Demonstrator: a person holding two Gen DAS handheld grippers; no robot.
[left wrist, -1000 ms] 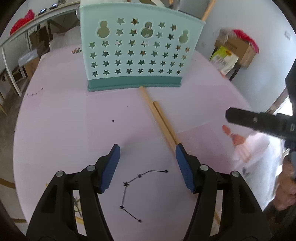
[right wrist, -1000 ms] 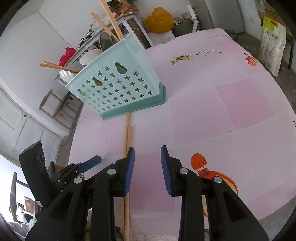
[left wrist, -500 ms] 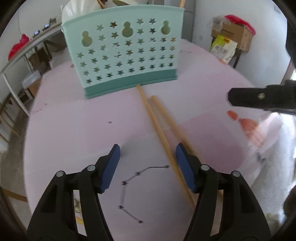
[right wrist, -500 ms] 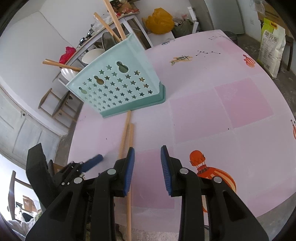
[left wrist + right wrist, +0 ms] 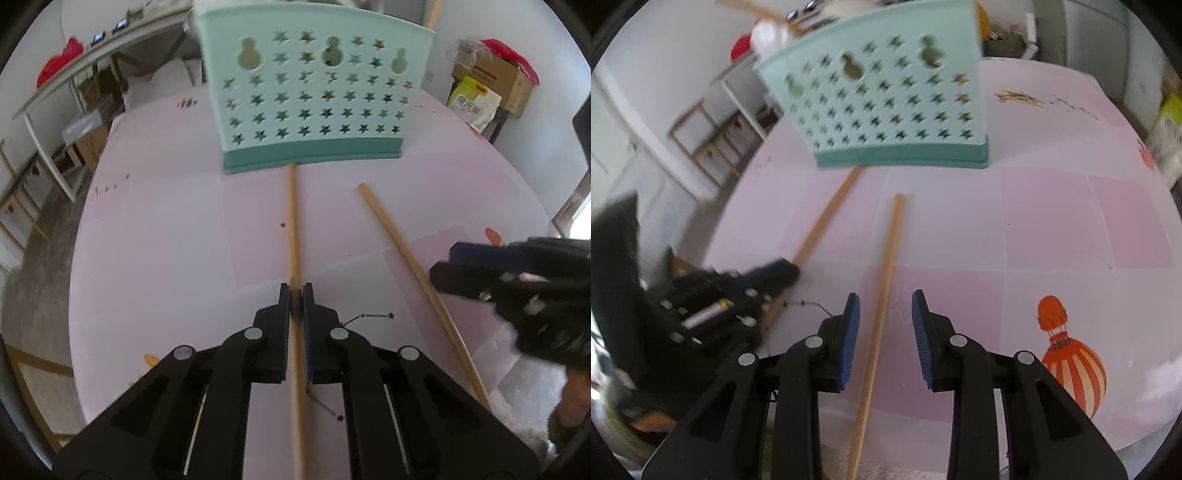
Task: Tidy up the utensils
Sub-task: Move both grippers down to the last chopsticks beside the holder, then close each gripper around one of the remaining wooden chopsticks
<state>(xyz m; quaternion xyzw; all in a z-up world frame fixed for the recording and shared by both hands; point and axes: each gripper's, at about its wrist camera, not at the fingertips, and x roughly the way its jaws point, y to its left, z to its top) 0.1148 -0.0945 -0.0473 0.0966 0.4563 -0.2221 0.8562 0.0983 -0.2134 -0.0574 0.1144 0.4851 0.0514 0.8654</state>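
Observation:
A teal utensil holder (image 5: 310, 96) with star cut-outs stands on the pink round table (image 5: 166, 240); it also shows in the right wrist view (image 5: 886, 103). Two long wooden sticks lie in front of it. My left gripper (image 5: 294, 295) is shut on one wooden stick (image 5: 293, 229), whose far end touches the holder's base. The second stick (image 5: 406, 254) lies apart to the right. In the right wrist view my right gripper (image 5: 884, 314) is open, its jaws on either side of that second stick (image 5: 886, 266). The left gripper (image 5: 768, 273) shows at the left, holding its stick (image 5: 827, 218).
Wooden handles and utensils stick out of the holder's top (image 5: 768, 18). A balloon print (image 5: 1067, 354) marks the table near its right edge. Shelving (image 5: 74, 96), boxes (image 5: 495, 81) and a wooden rack (image 5: 713, 140) stand beyond the table.
My left gripper has closed on one stick, which now points straight at the holder. The two sticks have separated. My right gripper has moved over the other stick, still open.

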